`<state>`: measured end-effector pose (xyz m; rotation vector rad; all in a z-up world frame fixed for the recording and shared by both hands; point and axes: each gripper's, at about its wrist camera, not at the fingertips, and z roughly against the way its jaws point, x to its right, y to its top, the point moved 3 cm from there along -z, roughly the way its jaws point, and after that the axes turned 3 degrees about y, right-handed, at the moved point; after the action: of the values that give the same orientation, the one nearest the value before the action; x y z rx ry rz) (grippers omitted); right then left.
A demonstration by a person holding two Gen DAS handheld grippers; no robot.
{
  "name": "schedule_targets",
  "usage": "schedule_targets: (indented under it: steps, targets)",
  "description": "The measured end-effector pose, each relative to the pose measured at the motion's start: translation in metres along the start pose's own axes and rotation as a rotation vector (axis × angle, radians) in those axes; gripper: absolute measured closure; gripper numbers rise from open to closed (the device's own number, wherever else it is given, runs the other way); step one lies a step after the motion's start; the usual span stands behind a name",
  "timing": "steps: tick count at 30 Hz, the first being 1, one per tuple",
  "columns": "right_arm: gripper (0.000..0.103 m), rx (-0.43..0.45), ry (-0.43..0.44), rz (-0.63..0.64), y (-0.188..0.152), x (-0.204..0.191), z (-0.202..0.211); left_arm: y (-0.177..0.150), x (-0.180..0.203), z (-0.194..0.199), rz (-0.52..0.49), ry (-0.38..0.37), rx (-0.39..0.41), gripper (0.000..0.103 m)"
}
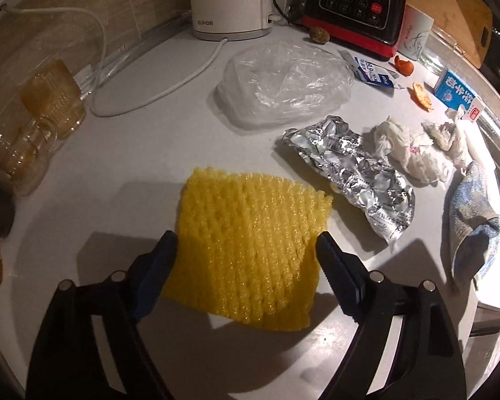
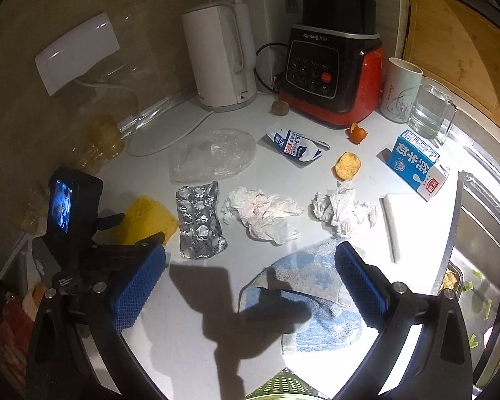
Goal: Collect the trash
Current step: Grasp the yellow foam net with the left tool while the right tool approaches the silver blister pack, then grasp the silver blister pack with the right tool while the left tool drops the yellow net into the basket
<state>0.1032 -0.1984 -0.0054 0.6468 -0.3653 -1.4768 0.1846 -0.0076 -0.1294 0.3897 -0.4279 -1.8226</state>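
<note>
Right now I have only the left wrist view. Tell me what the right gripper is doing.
Observer: The right gripper hangs open above the blue towel.
Operator: Report any container near it.
Observer: A green basket shows at the bottom edge of the right wrist view.
Operator: Name what lies right of the counter.
Observer: A sink with green scraps in it.

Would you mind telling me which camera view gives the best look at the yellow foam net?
The left wrist view: the yellow foam net fills the centre, its mesh plainly visible, lying between the open left gripper fingers. The right wrist view shows only part of it, small, at far left behind the other gripper's body.
</note>
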Motion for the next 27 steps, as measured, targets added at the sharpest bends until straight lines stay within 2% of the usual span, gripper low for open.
schedule_targets:
  steps: [2,4,5,7,9,10,12,19,27]
  targets:
    - [0.002,-0.009,0.007,0.008,0.001,-0.004,-0.005,-0.001,0.001,0.001,0.006,-0.023,-0.002,0.031]
    - [0.002,-0.019,0.011,0.016,0.002,-0.008,-0.01,-0.002,0.001,0.0,0.02,-0.077,-0.011,0.045]
    - [0.002,-0.024,0.016,0.02,0.002,-0.01,-0.013,-0.002,0.0,0.0,0.03,-0.094,-0.009,0.048]
    - [0.002,-0.037,0.026,0.025,0.002,-0.014,-0.021,-0.003,0.0,0.001,0.036,-0.134,-0.011,0.066]
    - [0.002,-0.054,0.048,0.024,0.002,-0.017,-0.031,-0.003,0.001,0.001,0.057,-0.189,-0.032,0.079]
    - [0.002,-0.065,0.056,0.025,0.002,-0.019,-0.036,-0.003,0.0,0.002,0.077,-0.192,-0.037,0.081]
    - [0.002,-0.089,0.069,0.029,0.002,-0.023,-0.05,-0.003,-0.001,0.009,0.09,-0.16,-0.014,0.082]
    - [0.002,-0.182,0.08,0.022,-0.002,-0.035,-0.103,-0.009,-0.014,0.062,0.145,-0.119,0.102,0.082]
    - [0.003,-0.228,0.029,0.115,0.001,-0.057,-0.147,-0.018,-0.04,0.082,0.244,-0.118,0.109,0.082]
